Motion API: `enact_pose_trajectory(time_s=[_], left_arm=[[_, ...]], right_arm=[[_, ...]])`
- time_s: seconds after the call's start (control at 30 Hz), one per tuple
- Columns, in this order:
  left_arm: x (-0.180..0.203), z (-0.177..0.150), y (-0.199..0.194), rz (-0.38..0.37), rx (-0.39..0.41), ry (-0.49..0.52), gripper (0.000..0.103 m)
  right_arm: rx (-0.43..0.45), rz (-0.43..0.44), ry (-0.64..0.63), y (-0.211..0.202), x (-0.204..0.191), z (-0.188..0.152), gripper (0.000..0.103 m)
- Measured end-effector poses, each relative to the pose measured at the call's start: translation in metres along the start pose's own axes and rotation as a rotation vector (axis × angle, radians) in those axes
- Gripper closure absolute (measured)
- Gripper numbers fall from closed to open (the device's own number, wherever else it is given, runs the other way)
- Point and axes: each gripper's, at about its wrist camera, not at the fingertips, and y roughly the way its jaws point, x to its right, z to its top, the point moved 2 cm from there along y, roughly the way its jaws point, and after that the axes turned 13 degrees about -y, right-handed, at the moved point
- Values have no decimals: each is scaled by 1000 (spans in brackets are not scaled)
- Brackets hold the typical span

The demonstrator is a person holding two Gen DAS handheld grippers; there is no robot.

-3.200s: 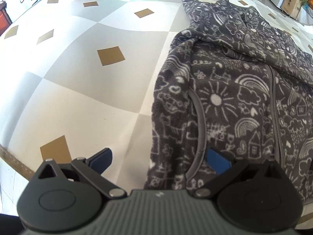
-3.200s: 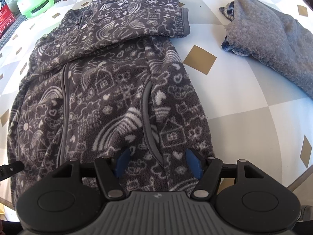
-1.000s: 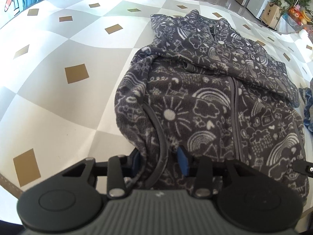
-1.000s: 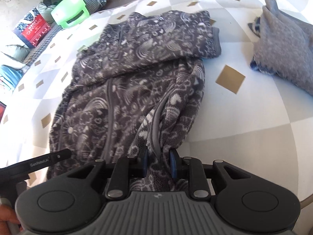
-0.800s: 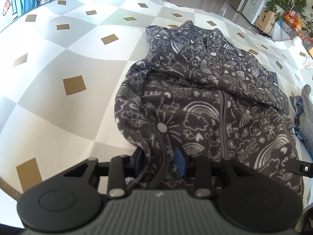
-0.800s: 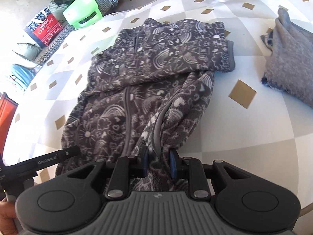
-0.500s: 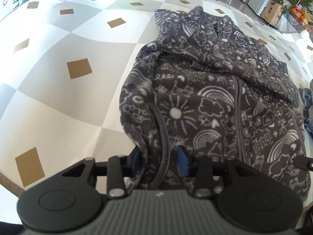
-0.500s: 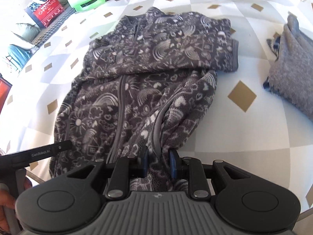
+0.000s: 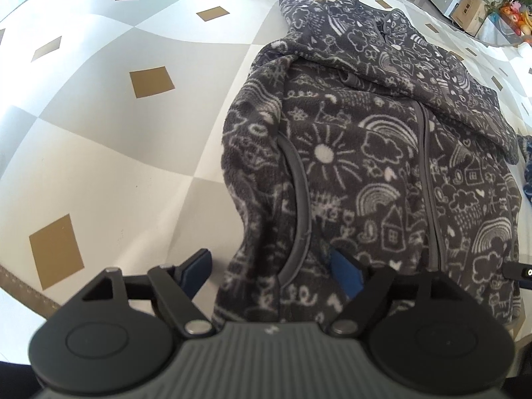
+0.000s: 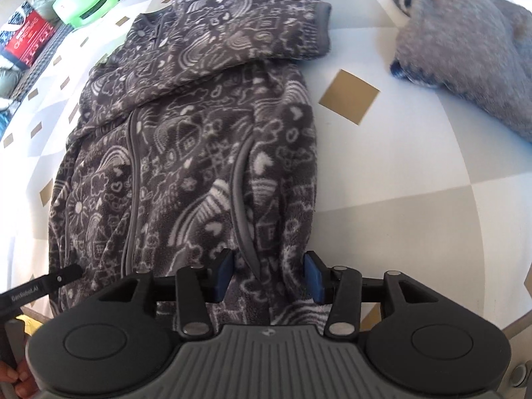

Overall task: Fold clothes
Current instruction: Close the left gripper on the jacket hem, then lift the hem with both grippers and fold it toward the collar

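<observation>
1. Left wrist view: the left gripper [image 9: 271, 267] has just been opening wide. The jacket [image 9: 392, 179] lies flat on the table [image 9: 99, 153]; its hem sits loose between the pads.
2. Right wrist view: the right gripper [image 10: 268, 274] has just been opening too, hem loose between. Smooth the hem before folding.

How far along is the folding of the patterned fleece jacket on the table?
Done: one sleeve lies folded across the jacket chest. In hand: both grippers have just been opening at the hem; the left gripper and right gripper stand open with fabric between them, unpressed. Left: the body still lies full length, and the grey garment is untouched.
</observation>
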Motion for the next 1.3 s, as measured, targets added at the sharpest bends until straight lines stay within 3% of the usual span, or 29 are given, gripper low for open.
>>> enact_pose_trajectory(time_s=[0.3,0.47,0.63,0.7,0.77,0.83,0.97,1.13,1.3], left_arm=[[-7,-2,-2,-4,-4,-21,17],[0,-6,0,2,-6,5,9],[10,-10,3,-14,0,32,9],[15,-11,3,-12,14,54,13],[21,-13,1,0,40,89,32],[23,-12,-3,7,60,92,50],[15,-4,-9,-38,66,7,78],[21,3,-26,-90,112,-6,81],[26,20,-50,-191,148,-59,81]], right_arm=[[-10,-31,10,0,5,-7,49],[-18,56,11,5,-2,-9,40],[-9,13,-81,8,-21,-10,38],[-2,-18,-134,9,-30,-11,42],[2,-62,-203,10,-40,-12,53],[4,-44,-220,11,-44,-12,71],[13,-20,-220,8,-46,-10,80],[111,56,-193,-15,-45,-3,82],[229,161,-159,-47,-45,9,82]])
